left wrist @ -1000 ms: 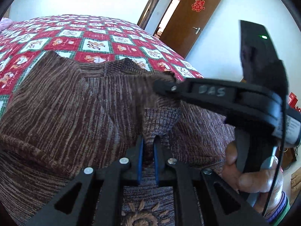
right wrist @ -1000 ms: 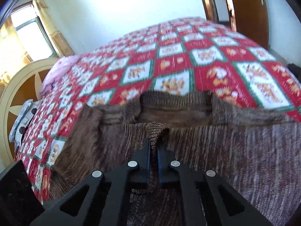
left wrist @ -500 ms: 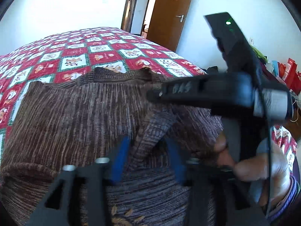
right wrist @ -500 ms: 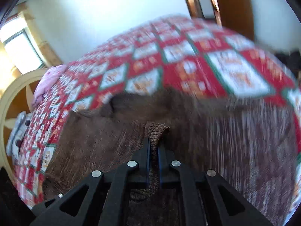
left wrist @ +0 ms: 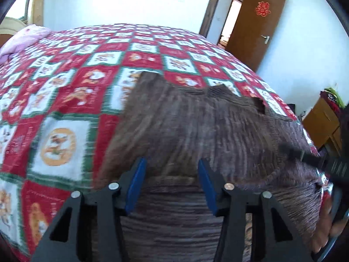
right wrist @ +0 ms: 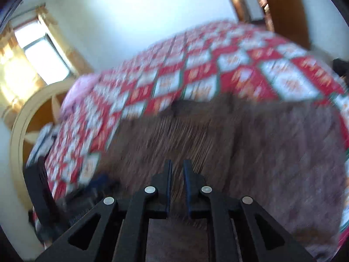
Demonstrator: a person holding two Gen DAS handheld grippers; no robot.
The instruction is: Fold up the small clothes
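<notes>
I see the quilted bed [left wrist: 65, 100] carrying the brown knit sweater [left wrist: 196, 131], now lying flat. My left gripper [left wrist: 172, 183] has just let go and stands open, empty; my right gripper [right wrist: 176, 185] has cracked apart too (fold laid, apparently).

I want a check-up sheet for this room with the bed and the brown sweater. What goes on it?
Surface: bed with red, white and green patchwork quilt.
Job's things: brown knit sweater lying spread on the quilt.
Clutter: pink pillow at the head of the bed.
Grippers: left tongs open over the sweater, nothing pinched, jaws just moving; right tongs slightly open, nothing between them.
Cables: nothing seen.
Surroundings: brown door with red ornament, wooden cabinet, sunny window.
</notes>
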